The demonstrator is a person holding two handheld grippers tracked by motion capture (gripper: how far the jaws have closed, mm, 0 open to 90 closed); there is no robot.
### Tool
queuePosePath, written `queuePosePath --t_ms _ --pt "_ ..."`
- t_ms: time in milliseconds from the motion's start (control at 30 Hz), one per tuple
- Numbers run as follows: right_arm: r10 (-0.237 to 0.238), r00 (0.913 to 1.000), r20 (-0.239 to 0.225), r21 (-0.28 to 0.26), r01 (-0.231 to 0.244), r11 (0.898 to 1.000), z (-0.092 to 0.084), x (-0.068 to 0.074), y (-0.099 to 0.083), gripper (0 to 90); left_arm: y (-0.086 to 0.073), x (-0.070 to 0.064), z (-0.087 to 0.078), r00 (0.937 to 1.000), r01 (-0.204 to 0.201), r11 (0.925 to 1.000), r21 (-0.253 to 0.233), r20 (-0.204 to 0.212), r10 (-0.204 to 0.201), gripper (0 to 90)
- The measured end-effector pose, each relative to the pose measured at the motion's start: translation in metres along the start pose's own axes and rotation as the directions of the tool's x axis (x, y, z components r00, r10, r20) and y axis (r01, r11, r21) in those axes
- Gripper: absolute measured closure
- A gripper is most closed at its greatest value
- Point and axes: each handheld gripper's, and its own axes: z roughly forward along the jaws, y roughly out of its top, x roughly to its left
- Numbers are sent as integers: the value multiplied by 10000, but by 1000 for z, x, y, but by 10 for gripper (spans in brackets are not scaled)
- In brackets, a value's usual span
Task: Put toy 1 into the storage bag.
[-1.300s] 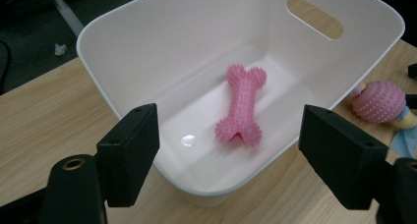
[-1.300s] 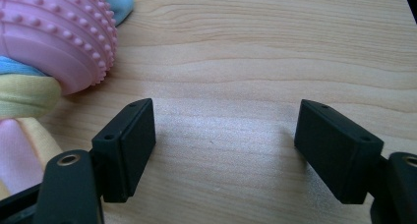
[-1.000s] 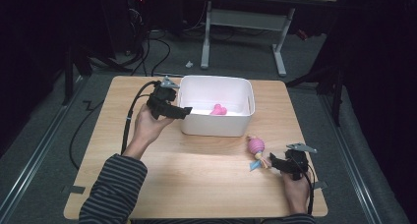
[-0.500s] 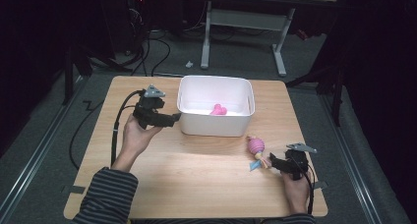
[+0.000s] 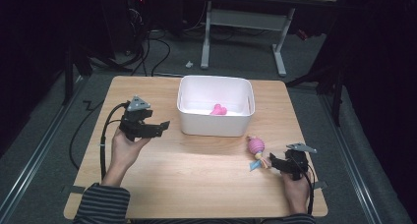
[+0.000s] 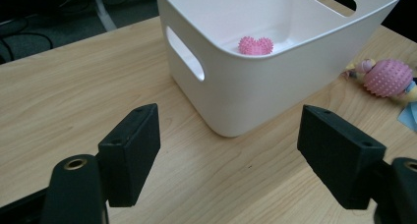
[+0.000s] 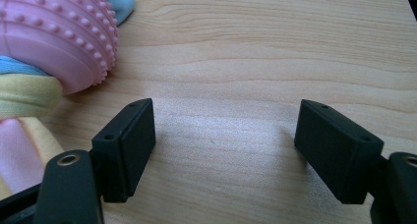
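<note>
Two hand-held grippers are working over a light wooden table [image 5: 196, 170]. At centre left of the high view, the left gripper [image 5: 162, 127] is hovering just left of a white bin [image 5: 215, 123], its tips pointing toward the bin's left wall; in the left gripper view its jaws are standing spread, with nothing between them but bare tabletop and the bin's near corner. Inside the bin, toward the upper centre of the high view, a small pink spiky toy [image 5: 218, 110] is lying on the floor near the far wall; the left gripper view is showing it through the open top [image 6: 256, 45], above an oval handle slot [image 6: 185, 61] in the side wall. At lower right of the high view, the right gripper [image 5: 273, 162] is resting low at the table, just beside a pink knobbed ball with a knotted pastel rope [image 5: 256, 150], which is lying on the table just in front of the bin's right corner. In the right gripper view the jaws are likewise standing apart and empty, with the ball [image 7: 59, 37] sitting at upper left, outside the left jaw.
</note>
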Motion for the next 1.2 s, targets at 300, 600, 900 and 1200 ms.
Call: queuePosePath --t_ms 300,600,900,1200 --pt "2 10000 1 -1 -2 10000 0 0 0 236 -27 4 -3 9993 283 9995 -164 -252 -287 256" --pt "-9 10000 0 -1 9 10000 0 0 0 236 -55 5 6 9964 777 9970 59 -343 -775 257" --pt "-2 10000 1 1 2 10000 0 0 0 236 -81 5 24 9929 1185 9920 445 -161 -1179 256" --pt "-1 10000 1 10 1 10000 0 0 0 236 -95 2 43 9931 1079 9883 1079 -569 -1022 257"
